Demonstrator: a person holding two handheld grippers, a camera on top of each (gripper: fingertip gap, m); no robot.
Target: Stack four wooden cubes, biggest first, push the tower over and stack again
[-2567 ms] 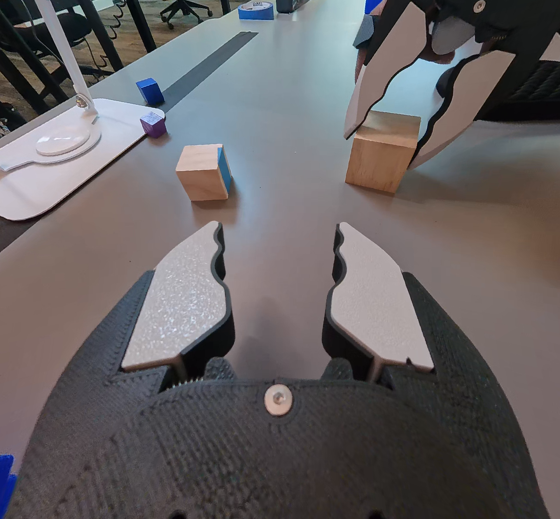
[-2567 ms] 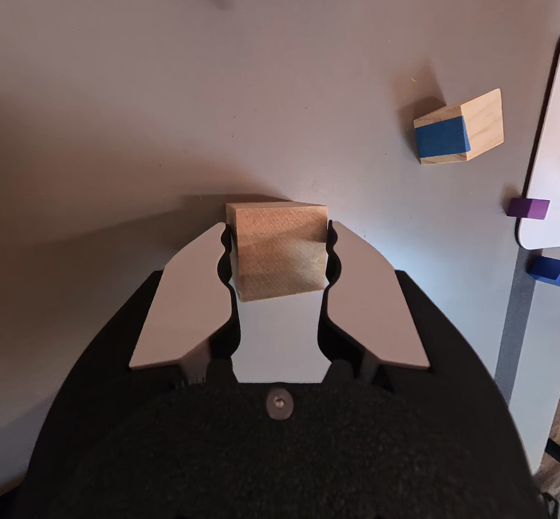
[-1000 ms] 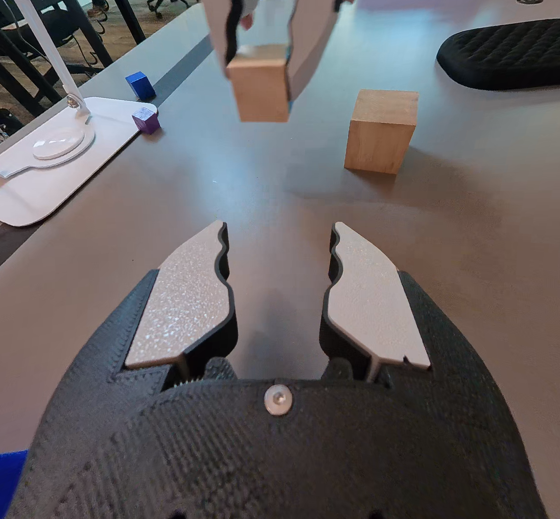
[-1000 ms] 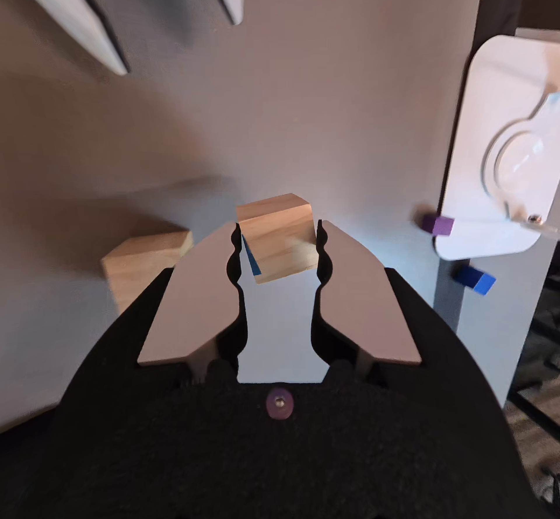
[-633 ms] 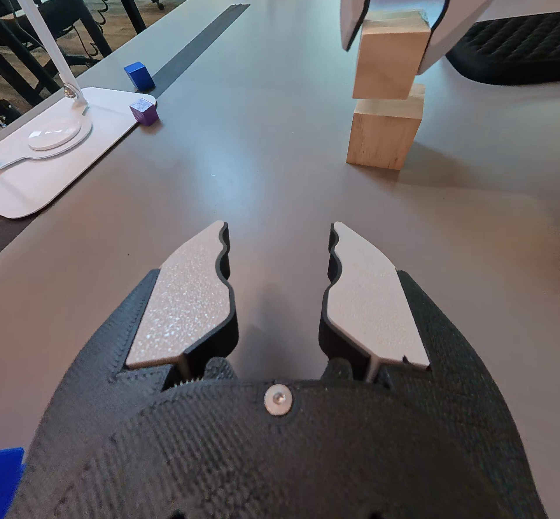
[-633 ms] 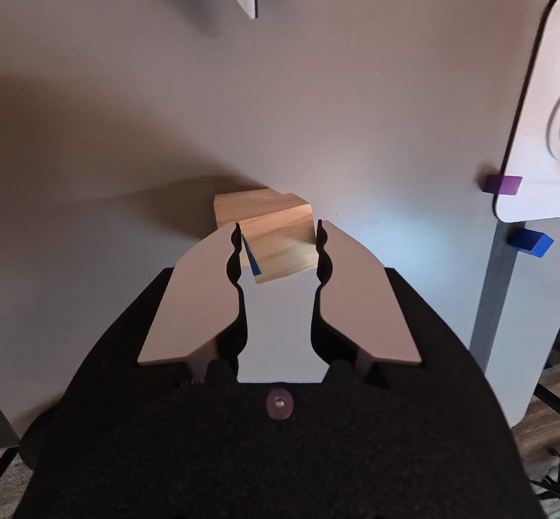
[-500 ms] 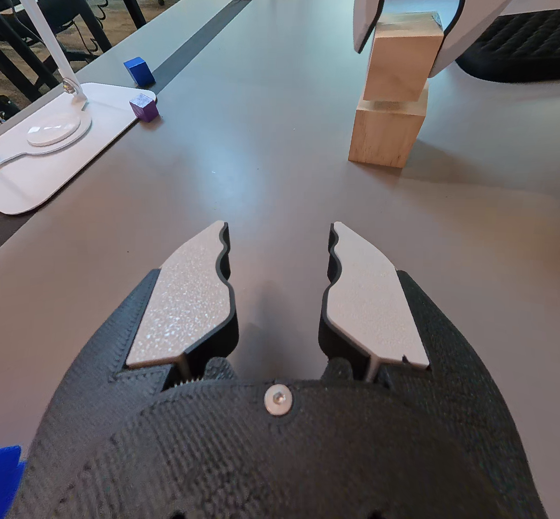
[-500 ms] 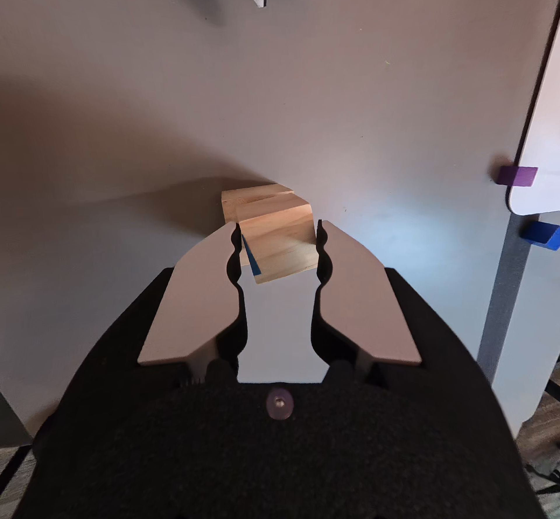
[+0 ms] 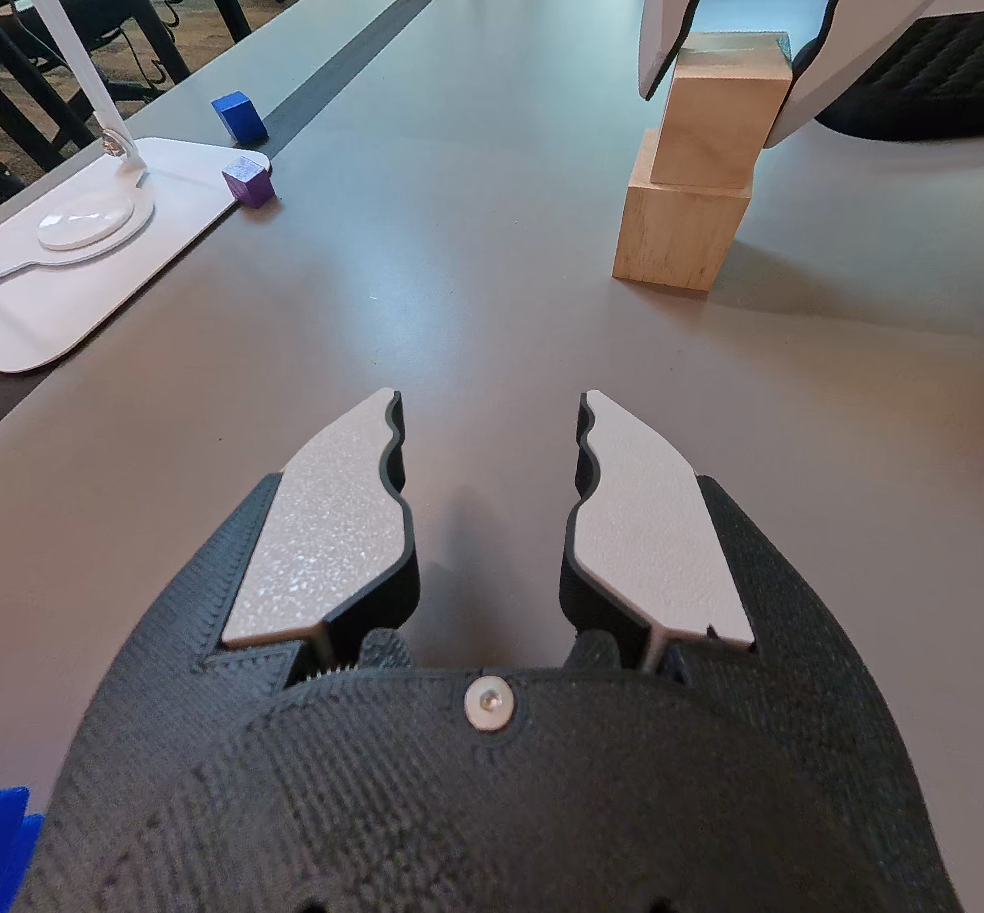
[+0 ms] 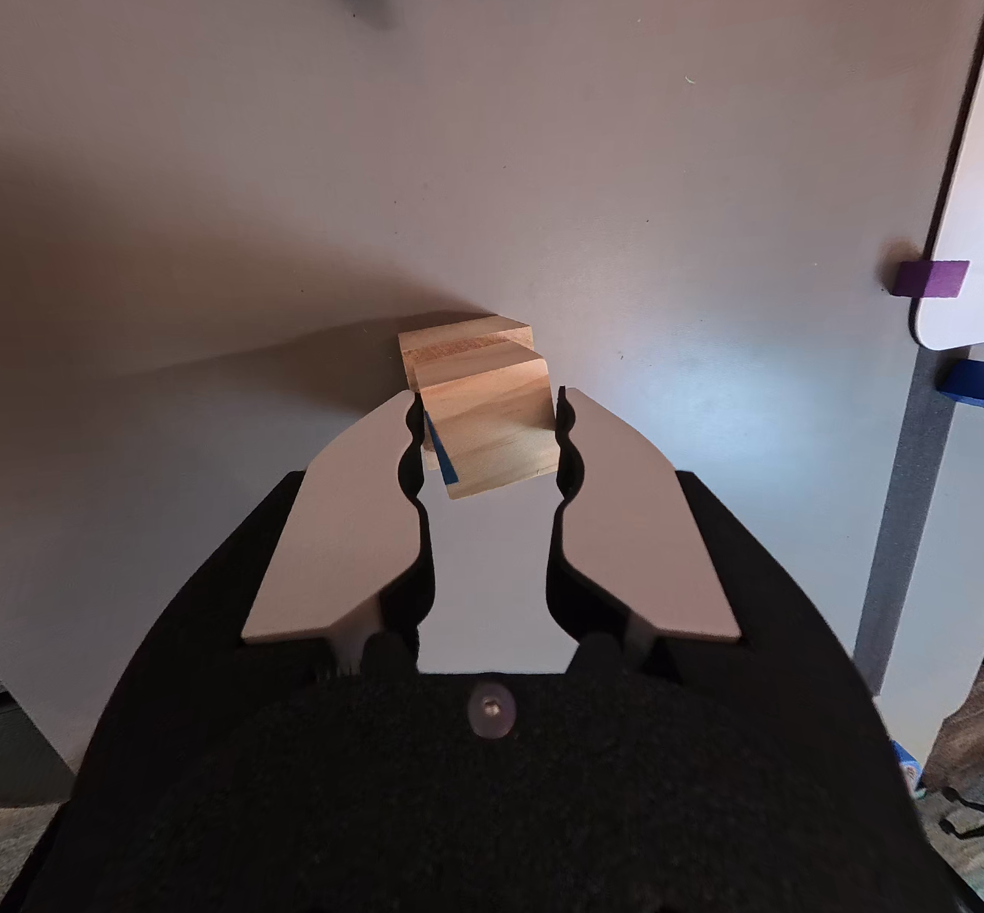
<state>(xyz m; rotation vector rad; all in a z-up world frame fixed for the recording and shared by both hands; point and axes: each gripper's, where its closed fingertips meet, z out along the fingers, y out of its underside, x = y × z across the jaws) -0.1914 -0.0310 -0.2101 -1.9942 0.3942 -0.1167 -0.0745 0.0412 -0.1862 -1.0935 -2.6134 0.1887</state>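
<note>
The right hand-held gripper (image 10: 487, 400) grasps the second cube (image 10: 492, 429) directly above the biggest cube (image 9: 679, 237), while the left hand-held gripper (image 9: 490, 403) waits released.

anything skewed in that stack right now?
Yes. The smaller wooden cube with a blue face, gripped by the right gripper, sits twisted and off-centre on the larger plain wooden cube, edges not parallel.

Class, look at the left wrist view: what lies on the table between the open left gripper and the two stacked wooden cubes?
Nothing: in the left wrist view only bare grey table separates the left gripper from the stacked cubes.
</note>
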